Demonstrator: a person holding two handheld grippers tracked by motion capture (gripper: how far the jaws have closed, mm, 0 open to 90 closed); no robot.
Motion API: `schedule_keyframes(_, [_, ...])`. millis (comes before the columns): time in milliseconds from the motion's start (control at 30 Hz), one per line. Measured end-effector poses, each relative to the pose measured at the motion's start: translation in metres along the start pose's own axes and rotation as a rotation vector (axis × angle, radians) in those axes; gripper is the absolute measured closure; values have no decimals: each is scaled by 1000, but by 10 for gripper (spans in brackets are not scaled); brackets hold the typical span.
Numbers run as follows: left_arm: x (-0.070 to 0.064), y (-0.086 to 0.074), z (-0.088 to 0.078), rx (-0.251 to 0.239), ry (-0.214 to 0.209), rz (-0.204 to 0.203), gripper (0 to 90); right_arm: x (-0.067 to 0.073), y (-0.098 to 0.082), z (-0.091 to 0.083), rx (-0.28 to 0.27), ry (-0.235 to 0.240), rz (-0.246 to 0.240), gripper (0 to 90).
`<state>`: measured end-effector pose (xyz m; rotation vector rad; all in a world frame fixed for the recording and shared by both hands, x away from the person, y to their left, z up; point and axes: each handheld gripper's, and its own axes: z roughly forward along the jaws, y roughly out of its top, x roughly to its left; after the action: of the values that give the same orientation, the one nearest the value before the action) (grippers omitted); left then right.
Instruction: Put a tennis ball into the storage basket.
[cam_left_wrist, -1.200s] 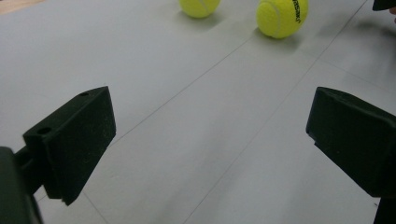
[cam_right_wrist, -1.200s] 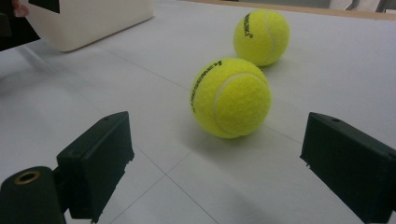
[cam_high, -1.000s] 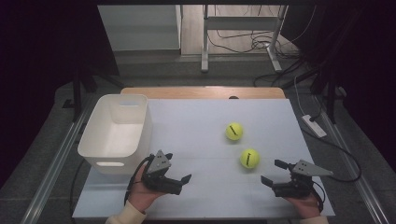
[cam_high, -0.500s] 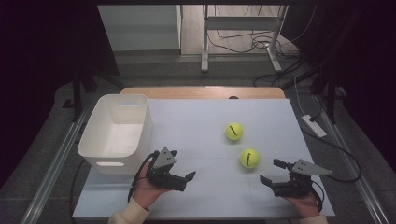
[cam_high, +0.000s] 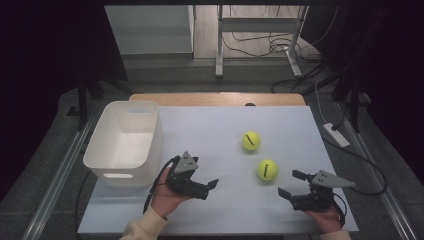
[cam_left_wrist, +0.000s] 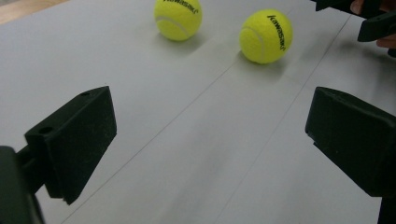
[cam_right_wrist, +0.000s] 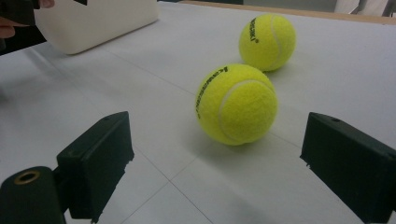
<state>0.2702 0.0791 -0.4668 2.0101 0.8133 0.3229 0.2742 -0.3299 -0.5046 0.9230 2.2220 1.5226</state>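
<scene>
Two yellow tennis balls lie on the white table: the far ball (cam_high: 251, 140) (cam_left_wrist: 178, 17) (cam_right_wrist: 267, 42) and the near ball (cam_high: 267, 169) (cam_left_wrist: 266, 36) (cam_right_wrist: 237, 103). My left gripper (cam_high: 209, 189) (cam_left_wrist: 210, 140) is open and empty, in front of the bin, with its jaws pointing right toward the balls. At the front right my right gripper (cam_high: 291, 183) (cam_right_wrist: 222, 163) is also open, and the near ball rests just beyond its jaws, untouched.
A white plastic bin (cam_high: 125, 142) (cam_right_wrist: 93, 21) stands empty at the table's left. The right gripper's jaws (cam_left_wrist: 369, 18) show past the balls in the left gripper view. A wooden edge (cam_high: 217, 98) borders the far side; cables lie on the floor beyond.
My left gripper has shifted a little to the right, away from the bin. The right gripper and both balls have stayed where they were.
</scene>
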Motion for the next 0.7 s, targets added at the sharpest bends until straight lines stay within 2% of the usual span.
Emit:
schedule_keyframes(533, [-6, 17, 15, -13, -49, 14, 40, 1, 1, 0, -3, -1, -3, 84])
schedule_keyframes(700, [-9, 23, 23, -12, -79, 9, 43, 2, 2, -1, -6, -8, -7, 82])
